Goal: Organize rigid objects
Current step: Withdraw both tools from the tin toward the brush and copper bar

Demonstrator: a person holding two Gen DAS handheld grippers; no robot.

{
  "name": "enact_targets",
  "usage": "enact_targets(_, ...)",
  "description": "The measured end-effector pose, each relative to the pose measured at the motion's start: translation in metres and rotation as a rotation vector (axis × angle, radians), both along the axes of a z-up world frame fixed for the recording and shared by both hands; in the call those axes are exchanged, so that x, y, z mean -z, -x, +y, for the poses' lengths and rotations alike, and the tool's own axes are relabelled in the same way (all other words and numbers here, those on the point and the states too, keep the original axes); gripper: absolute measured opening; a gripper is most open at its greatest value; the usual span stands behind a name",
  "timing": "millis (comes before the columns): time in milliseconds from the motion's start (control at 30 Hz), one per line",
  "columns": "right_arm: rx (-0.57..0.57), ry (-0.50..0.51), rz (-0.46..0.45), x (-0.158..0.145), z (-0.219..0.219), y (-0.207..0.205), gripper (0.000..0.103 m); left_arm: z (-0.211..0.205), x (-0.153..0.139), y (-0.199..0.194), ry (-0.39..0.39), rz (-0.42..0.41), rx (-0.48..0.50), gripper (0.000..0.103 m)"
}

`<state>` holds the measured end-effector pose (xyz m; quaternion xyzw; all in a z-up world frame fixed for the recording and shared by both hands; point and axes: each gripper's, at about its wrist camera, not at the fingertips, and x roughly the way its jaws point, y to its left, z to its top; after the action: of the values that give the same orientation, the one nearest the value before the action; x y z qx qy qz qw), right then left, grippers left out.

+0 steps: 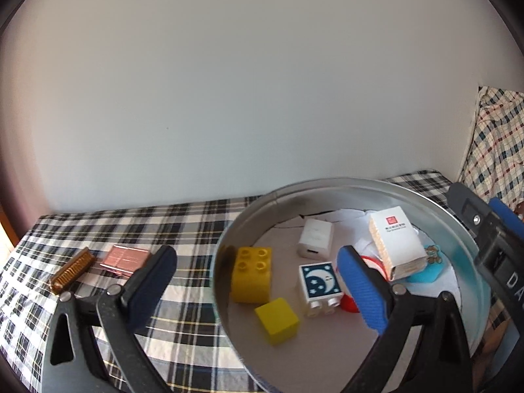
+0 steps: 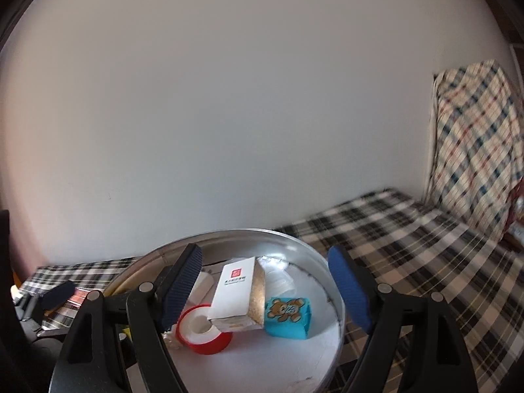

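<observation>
A round metal tin (image 1: 229,229) sits on the plaid cloth and also shows in the right wrist view (image 2: 314,255). It holds a yellow studded brick (image 1: 252,275), a yellow cube (image 1: 276,321), a moon block (image 1: 319,283), a white charger (image 1: 316,239), a white and gold box (image 1: 396,242) (image 2: 239,291), a red tape roll (image 2: 203,330) and a teal bear block (image 2: 288,317). A brown brush (image 1: 70,275) and a pink case (image 1: 124,258) lie on the cloth left of the tin. My left gripper (image 1: 258,281) is open above the tin's left rim. My right gripper (image 2: 265,291) is open above the box.
A white wall stands close behind the bed. A plaid pillow or blanket (image 2: 475,140) leans at the right. The right gripper's body (image 1: 491,239) reaches over the tin's right rim in the left wrist view. The plaid sheet (image 2: 425,255) stretches to the right.
</observation>
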<state>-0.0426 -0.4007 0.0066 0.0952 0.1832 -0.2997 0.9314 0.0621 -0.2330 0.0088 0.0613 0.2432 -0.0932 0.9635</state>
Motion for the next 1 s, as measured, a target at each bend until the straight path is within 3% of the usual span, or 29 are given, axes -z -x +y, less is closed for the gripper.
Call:
enact_targets(133,0.001,0.041,-0.028,-0.001,0.008,0.004,0.081,0.007,0.0,0.006,-0.003,-0.052,-0.018,0.1)
enact_targets(433,0.048,0.089,-0.053,0.001,0.018,0.012,0.081,0.005,0.009,0.015,-0.036,-0.06,-0.002,0.1)
enact_targets(767,0.086,0.109,-0.067,-0.001,0.026,0.027,0.081,0.016,0.004,0.038,-0.014,-0.102,0.03,0.1)
enact_targets(1000,0.071,0.144,-0.088,-0.004,0.045,0.038,0.081,0.03,0.004,0.046,0.018,-0.084,0.037,0.1)
